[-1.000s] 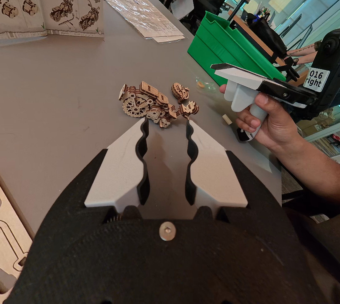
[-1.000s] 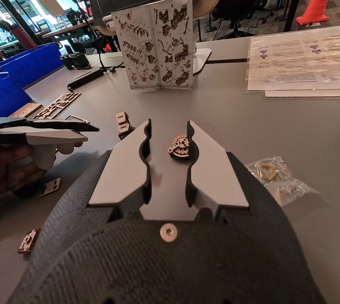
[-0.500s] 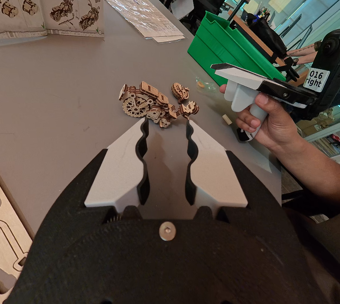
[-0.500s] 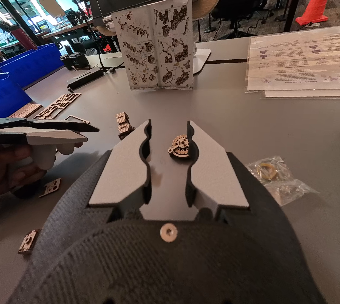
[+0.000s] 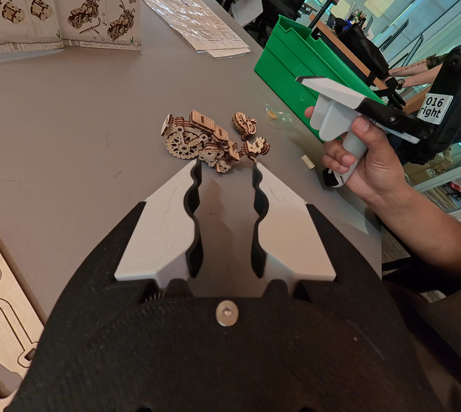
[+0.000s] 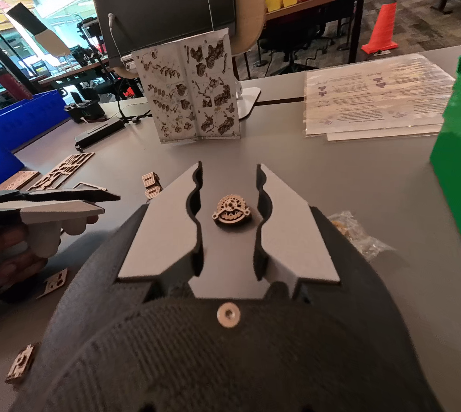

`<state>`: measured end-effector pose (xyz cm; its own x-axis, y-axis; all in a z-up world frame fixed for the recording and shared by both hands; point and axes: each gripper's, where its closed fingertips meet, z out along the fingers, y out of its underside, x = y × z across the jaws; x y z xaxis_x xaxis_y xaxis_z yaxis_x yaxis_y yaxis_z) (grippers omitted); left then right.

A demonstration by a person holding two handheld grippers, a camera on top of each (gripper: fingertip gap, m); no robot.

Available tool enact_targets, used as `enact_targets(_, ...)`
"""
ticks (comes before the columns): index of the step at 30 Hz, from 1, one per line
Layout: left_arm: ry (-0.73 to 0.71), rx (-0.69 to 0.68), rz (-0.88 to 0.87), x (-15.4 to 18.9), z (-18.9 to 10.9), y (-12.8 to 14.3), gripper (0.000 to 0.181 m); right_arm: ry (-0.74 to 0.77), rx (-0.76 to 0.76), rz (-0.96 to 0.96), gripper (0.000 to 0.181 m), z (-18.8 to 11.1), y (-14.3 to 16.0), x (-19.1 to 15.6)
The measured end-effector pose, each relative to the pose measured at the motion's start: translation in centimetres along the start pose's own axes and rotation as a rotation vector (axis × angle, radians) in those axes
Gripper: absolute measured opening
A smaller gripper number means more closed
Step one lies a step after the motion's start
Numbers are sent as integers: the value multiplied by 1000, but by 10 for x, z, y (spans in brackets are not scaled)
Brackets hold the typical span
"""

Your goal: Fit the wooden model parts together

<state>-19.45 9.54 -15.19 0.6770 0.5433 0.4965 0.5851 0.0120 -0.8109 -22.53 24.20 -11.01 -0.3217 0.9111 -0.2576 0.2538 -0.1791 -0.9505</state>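
A partly built wooden motorcycle model [image 5: 197,140] lies on the grey table [image 5: 74,113], just beyond my left gripper [image 5: 225,164], which is open and empty. A small wooden wheel part [image 5: 244,122] and another small wooden part [image 5: 257,146] lie to the model's right. My right gripper [image 6: 229,166] is open and empty, low over the table, with the wheel part [image 6: 230,210] lying between its fingers without touching them. The right gripper [image 5: 303,80] also shows in the left wrist view, held by a hand. The left gripper [image 6: 109,204] also shows in the right wrist view.
A green bin [image 5: 299,63] stands at the right table edge. An upright instruction sheet [image 6: 192,93] and laminated papers [image 6: 374,100] are at the back. A plastic bag [image 6: 356,233], wooden part sheets [image 6: 59,170], loose wooden pieces [image 6: 53,284] and a small beige peg [image 5: 307,165] lie around.
My right gripper has shifted a little to the right, so the wheel part now sits centred between its fingers and the green bin has come into view. My left gripper has not moved.
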Motion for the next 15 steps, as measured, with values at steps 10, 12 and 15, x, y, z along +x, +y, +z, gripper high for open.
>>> enact_targets(10,0,0,-5,0,0,0,39,42,-258,-154,61,15,46,-4)
enact_targets(12,0,0,-5,-1,0,0,39,62,-309,-210,64,17,55,-3)
enact_targets(15,1,1,-2,0,0,0,39,96,-366,-251,67,20,64,2)
